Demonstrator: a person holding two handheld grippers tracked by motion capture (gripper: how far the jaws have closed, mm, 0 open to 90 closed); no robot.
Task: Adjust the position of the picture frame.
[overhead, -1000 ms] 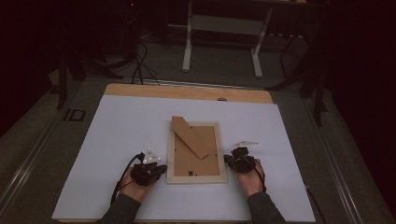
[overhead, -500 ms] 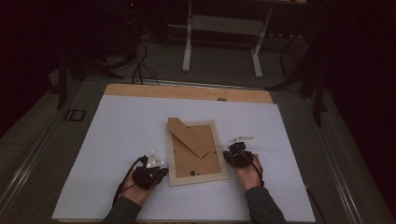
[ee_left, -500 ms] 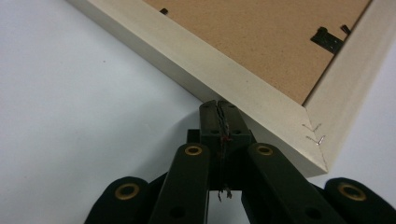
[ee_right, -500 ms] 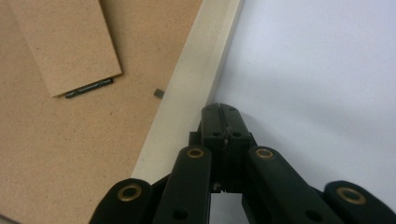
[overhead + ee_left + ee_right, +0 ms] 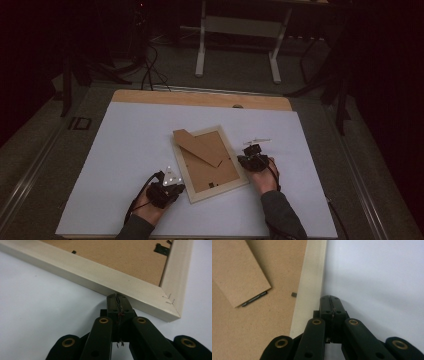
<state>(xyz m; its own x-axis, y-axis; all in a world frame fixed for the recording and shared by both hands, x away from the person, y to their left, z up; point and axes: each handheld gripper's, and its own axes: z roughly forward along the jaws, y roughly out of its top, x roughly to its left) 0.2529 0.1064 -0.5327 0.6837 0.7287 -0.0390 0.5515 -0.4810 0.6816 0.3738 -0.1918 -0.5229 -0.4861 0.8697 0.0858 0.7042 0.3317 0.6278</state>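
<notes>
A pale wooden picture frame (image 5: pixel 212 162) lies face down and skewed on the white sheet (image 5: pixel 125 145). Its brown backing board (image 5: pixel 249 327) faces up, with the stand flap (image 5: pixel 199 146) folded flat on it. My left gripper (image 5: pixel 178 189) is shut, and its tip (image 5: pixel 117 296) touches the frame's outer side (image 5: pixel 100 277) close to the near left corner. My right gripper (image 5: pixel 243 160) is also shut, with its tip (image 5: pixel 329 298) pressed against the frame's right rail (image 5: pixel 310 285). Neither holds anything.
The white sheet covers a wooden tabletop whose bare strip (image 5: pixel 200 98) shows at the far edge. Beyond the table stand a white desk's legs (image 5: pixel 201 47), with cables on the dark floor (image 5: pixel 150 65). Two forearms enter from the bottom edge.
The frame has swung counter-clockwise from square to skewed, its top leaning left. My right gripper pushed along the frame's right side, away from the person. The left gripper barely moved.
</notes>
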